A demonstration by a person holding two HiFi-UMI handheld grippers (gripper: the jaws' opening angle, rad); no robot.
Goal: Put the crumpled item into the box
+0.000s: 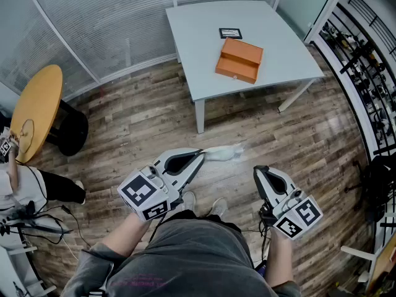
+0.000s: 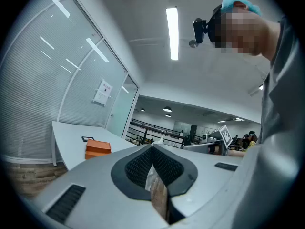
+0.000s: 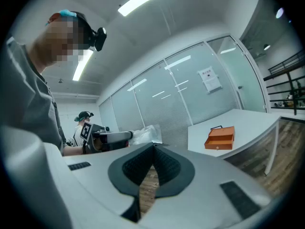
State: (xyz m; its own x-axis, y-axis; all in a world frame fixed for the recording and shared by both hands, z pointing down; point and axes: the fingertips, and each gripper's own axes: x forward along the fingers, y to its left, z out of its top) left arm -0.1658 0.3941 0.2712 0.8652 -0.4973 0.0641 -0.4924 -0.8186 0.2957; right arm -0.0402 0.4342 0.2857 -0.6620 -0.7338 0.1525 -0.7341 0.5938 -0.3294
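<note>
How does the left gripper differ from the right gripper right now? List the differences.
Load: the left gripper is shut on the crumpled item, a clear plastic wad; the right gripper is shut on nothing.
Pose: the left gripper angles across toward the right; the right gripper points roughly straight ahead.
Shared: both have jaws together and hang over the wooden floor, short of the table with the orange box.

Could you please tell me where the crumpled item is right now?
The crumpled item is pinched at the tips of the left gripper, centre of the head view, above the wooden floor and short of the table bearing the orange box.
</note>
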